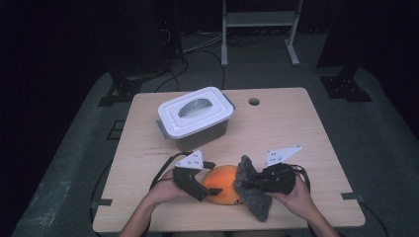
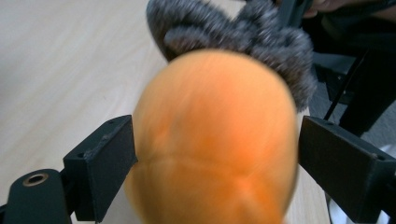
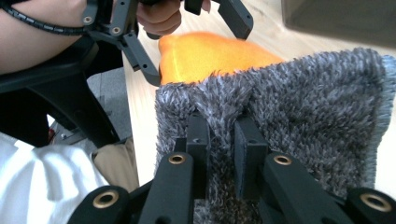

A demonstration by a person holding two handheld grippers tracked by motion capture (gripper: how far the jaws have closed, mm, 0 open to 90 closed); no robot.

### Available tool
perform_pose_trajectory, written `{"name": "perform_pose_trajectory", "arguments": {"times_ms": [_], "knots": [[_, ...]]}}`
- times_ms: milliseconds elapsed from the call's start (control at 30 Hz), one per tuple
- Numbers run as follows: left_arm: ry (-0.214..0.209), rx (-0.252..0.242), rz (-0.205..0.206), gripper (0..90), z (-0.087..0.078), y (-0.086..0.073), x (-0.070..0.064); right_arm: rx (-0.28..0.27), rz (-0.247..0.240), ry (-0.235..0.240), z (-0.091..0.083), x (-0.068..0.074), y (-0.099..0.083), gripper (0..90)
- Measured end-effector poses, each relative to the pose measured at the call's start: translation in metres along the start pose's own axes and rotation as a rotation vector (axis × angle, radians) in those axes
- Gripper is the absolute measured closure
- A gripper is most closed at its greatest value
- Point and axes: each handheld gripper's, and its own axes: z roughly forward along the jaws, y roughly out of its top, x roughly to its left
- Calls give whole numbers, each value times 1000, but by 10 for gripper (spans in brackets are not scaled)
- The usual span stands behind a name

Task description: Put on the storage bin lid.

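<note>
Left claw brackets the orange ball at the near edge of the bench, its jaws spread to either side of it. In the left gripper view the black pads stand just off the ball's flanks; whether they press it or leave a sliver of gap cannot be told. Right claw is clamped on a fold of the grey cloth, the pile bunched between its nearly closed jaws in the right gripper view. That cloth lies draped against the ball's right side, touching it, with its lower corner trailing toward the near edge.

Judging by this, the work looks to be wiping or wrapping the ball with the cloth, and it seems at an early to middle stage: the cloth is picked up and brought to the ball, the ball is steadied, but most of its orange surface is bare. Covering or rubbing the rest remains. A lidded grey box sits closed farther back and left, well apart from both.
</note>
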Motion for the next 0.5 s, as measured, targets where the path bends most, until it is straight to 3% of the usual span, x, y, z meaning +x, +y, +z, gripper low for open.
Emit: {"name": "perform_pose_trajectory", "arguments": {"times_ms": [100,133,167,200,300,333,367,400,500], "knots": [[-4,-2,20,261,1,-1,-2,13,27,-4,-6,-6,-7,780],[2,-3,35,312,1,0,-3,14,46,0,-8,-10,-9,781],[34,-4,78,357,0,2,-7,9,65,2,-10,-12,-11,781],[34,-4,78,392,0,2,-7,0,80,6,-12,-14,-12,783],[83,-37,112,427,-2,6,-9,-20,84,-5,-16,-13,-9,785],[97,-54,130,441,-2,8,-9,-50,66,-18,-19,-11,-1,789],[150,-72,184,442,-2,10,-11,-71,59,-15,-21,-11,4,789],[169,-78,196,441,-1,11,-11,-86,53,-18,-21,-11,9,789],[168,-72,192,417,1,9,-9,-83,35,-33,-17,-11,19,789]]}}
